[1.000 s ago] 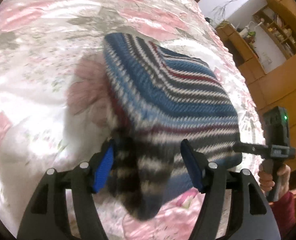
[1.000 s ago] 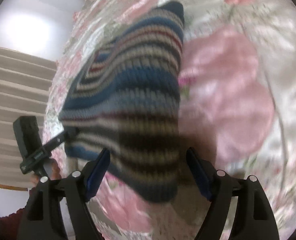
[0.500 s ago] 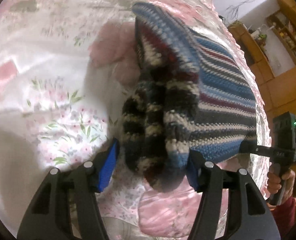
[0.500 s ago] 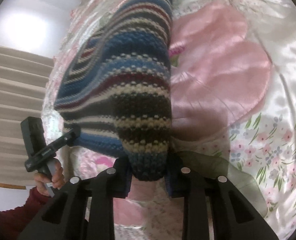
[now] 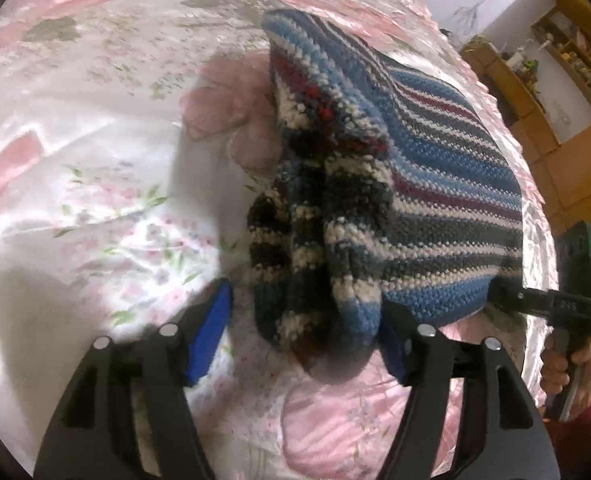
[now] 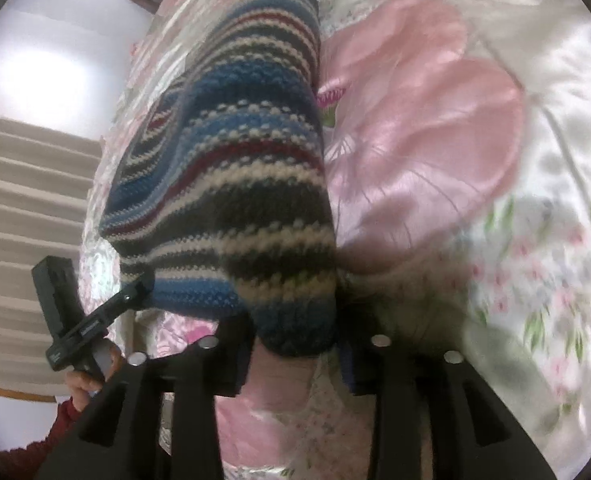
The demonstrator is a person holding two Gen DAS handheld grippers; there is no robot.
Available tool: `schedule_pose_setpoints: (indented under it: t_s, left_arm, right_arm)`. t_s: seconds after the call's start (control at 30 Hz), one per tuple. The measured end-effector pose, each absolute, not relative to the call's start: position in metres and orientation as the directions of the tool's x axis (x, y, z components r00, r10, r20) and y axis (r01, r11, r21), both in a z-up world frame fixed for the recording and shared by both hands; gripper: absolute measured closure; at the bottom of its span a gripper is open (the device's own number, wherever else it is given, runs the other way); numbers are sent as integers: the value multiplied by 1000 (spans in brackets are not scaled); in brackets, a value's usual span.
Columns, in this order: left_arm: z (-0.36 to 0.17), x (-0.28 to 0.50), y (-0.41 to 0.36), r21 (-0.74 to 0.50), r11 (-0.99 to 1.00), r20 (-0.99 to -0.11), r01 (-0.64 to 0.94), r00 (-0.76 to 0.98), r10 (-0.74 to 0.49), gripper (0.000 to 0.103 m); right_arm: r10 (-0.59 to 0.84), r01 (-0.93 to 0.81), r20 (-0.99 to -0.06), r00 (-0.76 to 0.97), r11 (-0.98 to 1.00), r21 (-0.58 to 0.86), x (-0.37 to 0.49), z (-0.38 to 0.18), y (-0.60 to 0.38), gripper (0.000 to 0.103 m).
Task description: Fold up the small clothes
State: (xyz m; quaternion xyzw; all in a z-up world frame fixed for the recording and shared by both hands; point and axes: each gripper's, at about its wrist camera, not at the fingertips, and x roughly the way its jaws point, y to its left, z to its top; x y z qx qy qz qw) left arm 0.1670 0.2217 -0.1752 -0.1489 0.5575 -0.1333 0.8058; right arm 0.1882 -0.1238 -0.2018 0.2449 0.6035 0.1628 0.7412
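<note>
On the bed: a shiny bedspread (image 5: 95, 128) with pink flowers lies under everything.
Knit piece: a small striped knit (image 5: 435, 184) in blue, grey, white and dark red is held up just above the bedspread, near the bed's near edge. It hangs stretched between the two tongs.
Left tongs: the left gripper (image 5: 307, 328) has blue pads. A bunched, folded corner of the knit sits between its fingers. The right pad touches the wool, but the left pad (image 5: 211, 328) stands apart from it, so the fingers look spread and not squeezing.
Right tongs: the right gripper (image 6: 295, 356) is clenched on another corner of the knit (image 6: 247, 184). In the left camera its tip (image 5: 507, 292) bites the knit's far lower corner.
Hands: a hand (image 5: 571, 368) in a dark red sleeve holds the right tongs' handle. Another hand (image 6: 91, 376) holds the left tongs.
Background: wooden shelves (image 5: 567, 52) stand past the bed's far corner.
</note>
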Motion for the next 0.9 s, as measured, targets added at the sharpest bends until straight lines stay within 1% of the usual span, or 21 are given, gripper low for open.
schedule_pose_setpoints:
  t_s: [0.07,0.1,0.23,0.37,0.53,0.67,0.83,0.9]
  left_arm:
    - [-165,158,222,-361,931,-867,52,350,-355,31]
    - [-160,153,223,-340,939,-874,53,349,-337,30]
    - [-146,129,229,-293,955,-888,40,359,-287,25]
    - [-132,106,232,-252,968,-904,18,353,-242,23]
    - [-119,88,233,-233,972,-914,2,342,-220,23]
    - [-102,72,227,-184,983,-916,19,361,-178,23]
    - [-82,55,227,-186,982,-911,15,372,-178,23]
    - [-73,49,226,-179,984,-909,9,382,-168,23]
  right_arm:
    - [482,47,-842,241,861,507,177,-188,-123,50]
    - [462,45,-852,247,873,486,173,-185,-122,48]
    - [407,56,-875,261,899,435,149,-169,-119,48]
    - [337,59,-903,267,929,365,126,-157,-112,47]
    - [297,58,-914,276,944,325,103,-144,-111,44]
    - [265,51,-919,292,955,292,87,-130,-106,42]
    - [222,49,-926,306,968,248,70,-114,-104,38]
    - [212,43,-926,311,971,237,63,-106,-101,33]
